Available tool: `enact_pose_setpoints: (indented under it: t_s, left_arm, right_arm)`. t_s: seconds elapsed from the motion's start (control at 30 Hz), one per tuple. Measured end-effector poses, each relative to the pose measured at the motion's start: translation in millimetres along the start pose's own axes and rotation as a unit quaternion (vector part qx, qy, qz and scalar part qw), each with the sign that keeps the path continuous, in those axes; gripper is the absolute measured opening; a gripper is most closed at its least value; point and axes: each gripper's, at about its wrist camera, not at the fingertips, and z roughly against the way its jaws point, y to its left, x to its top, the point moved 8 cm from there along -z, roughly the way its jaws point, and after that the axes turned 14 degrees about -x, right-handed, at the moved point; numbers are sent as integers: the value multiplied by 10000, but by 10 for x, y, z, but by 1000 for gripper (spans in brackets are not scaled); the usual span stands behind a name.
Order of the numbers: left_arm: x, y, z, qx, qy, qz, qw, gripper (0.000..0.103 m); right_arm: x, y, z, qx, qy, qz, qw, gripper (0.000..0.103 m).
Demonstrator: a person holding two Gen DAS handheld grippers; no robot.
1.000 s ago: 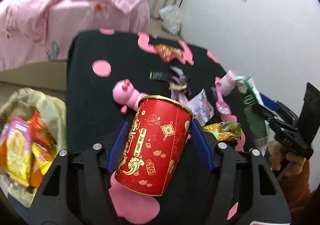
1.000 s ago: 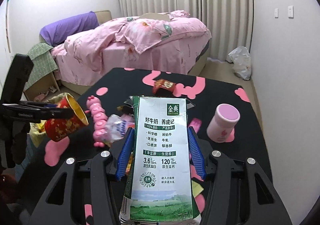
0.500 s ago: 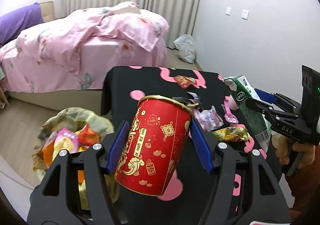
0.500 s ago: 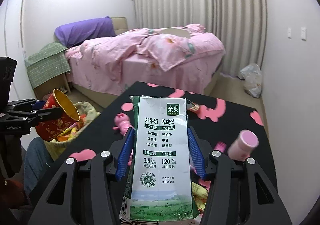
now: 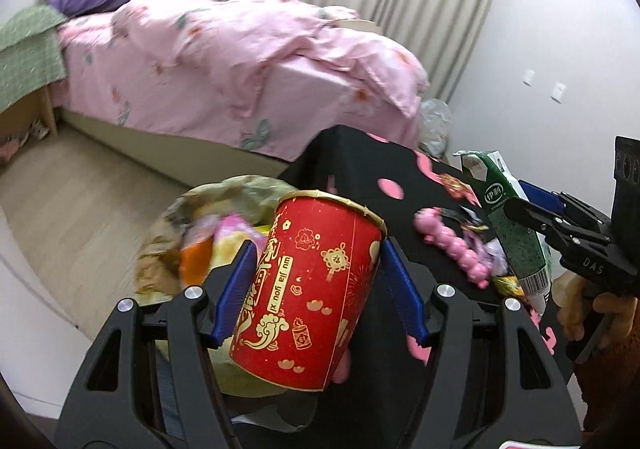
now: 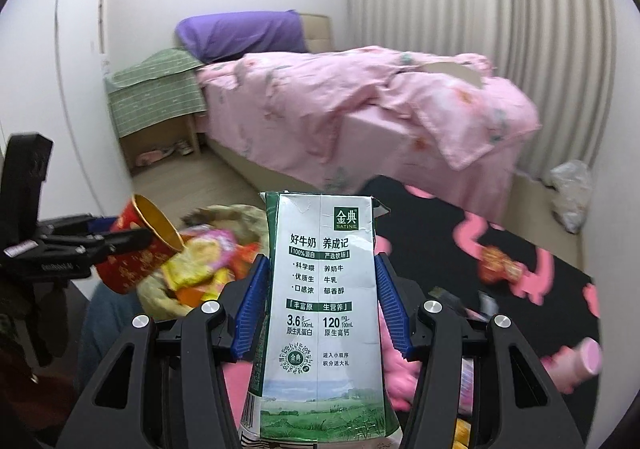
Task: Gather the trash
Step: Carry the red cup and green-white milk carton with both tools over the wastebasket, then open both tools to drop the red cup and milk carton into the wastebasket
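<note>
Left wrist view: the left gripper (image 5: 316, 281) pinches a red paper tub printed with gold festive motifs (image 5: 310, 289), blue jaws pressed against its two sides, the gold-rimmed mouth tilted away from the camera. Tub and gripper hang above a crumpled yellowish trash bag (image 5: 224, 205) already stuffed with bright snack wrappers, which stands on the floor just beside a black table with pink blotches (image 5: 352, 165).

Right wrist view: the right gripper (image 6: 320, 305) clamps a tall white-and-green milk carton (image 6: 322, 289) upright by its two narrow sides — the torn-open top stands clear above the jaws. It is held over the table edge, with the bag to its lower left in the picture. A pink caterpillar-shaped toy (image 5: 452, 245), a small pink-capped bottle (image 6: 580, 361) and loose wrappers lie on the table; a bed with a pink floral quilt (image 6: 360, 109) fills the background.

Both items look light and probably empty. The tub's thin wall would likely buckle under a hard squeeze, so a grip at mid-height, across the full width, seems the safest hold. The carton is stiffer along its folded edges but could dent on its flat faces; its glossy skin may slip if it tilts. Releasing each low over the bag's mouth should keep them from bouncing out — the soft, slumped rim offers little guidance.
</note>
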Motion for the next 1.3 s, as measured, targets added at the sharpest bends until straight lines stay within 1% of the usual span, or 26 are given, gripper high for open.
enact_pose_setpoints:
  t_s: [0.03,0.13,0.17,0.23,0.27,0.33,0.43,0.47,0.5,0.53,0.57,0.6,0.67,0.77,0.93,1.03,1.3]
  left_arm:
    - [5,90,23,16,-35,85,10000,61]
    - [61,546,111,-7,-202,619,9979,61]
    - [61,667,126,-50,-220,778,9967,61]
    - [55,811,96,-224,-186,977,9948,61]
    - [38,890,25,-375,-127,1092,9932,61]
    - [-6,963,-139,-495,19,1148,9921,61]
    - [-141,1082,-455,-307,450,1159,9918,60]
    - [-237,1101,-606,-253,700,1162,9904,60]
    - [-287,1102,-696,-203,843,1125,9899,60]
    - [-328,1103,-758,-147,948,1063,9897,60]
    - [-346,1088,-810,37,1021,830,9913,60]
    - [-357,1075,-834,71,1073,761,9913,60]
    - [-358,1066,-845,66,1103,730,9912,59]
    - [-369,1059,-789,168,1072,661,9919,59]
    - [-367,1058,-746,171,1056,627,9923,59]
    - [-366,1116,-747,162,1026,653,9924,59]
    - [-365,1101,-726,108,984,720,9925,59]
  right_arm:
    - [57,111,-78,116,38,23,9999,51]
    - [227,404,-310,463,110,99,9988,51]
    - [264,482,-363,581,118,109,9982,51]
    - [377,709,-555,985,158,84,9950,51]
    - [412,782,-632,1098,196,57,9937,51]
    - [498,941,-893,1357,350,-67,9901,51]
    - [530,1078,-1278,1576,645,-230,9851,51]
    - [504,1101,-1406,1596,785,-252,9837,51]
    - [484,1134,-1494,1597,894,-254,9828,51]
    - [431,1149,-1607,1608,1048,-241,9811,51]
    - [378,1159,-1680,1599,1170,-208,9800,51]
    - [342,1158,-1731,1576,1249,-161,9794,51]
    - [267,1185,-1785,1571,1360,-17,9782,51]
    - [149,1239,-1802,1660,1495,163,9746,51]
    - [77,1350,-1797,1737,1546,449,9715,51]
    - [72,1380,-1792,1784,1571,455,9703,51]
    - [76,1354,-1796,1783,1567,414,9705,51]
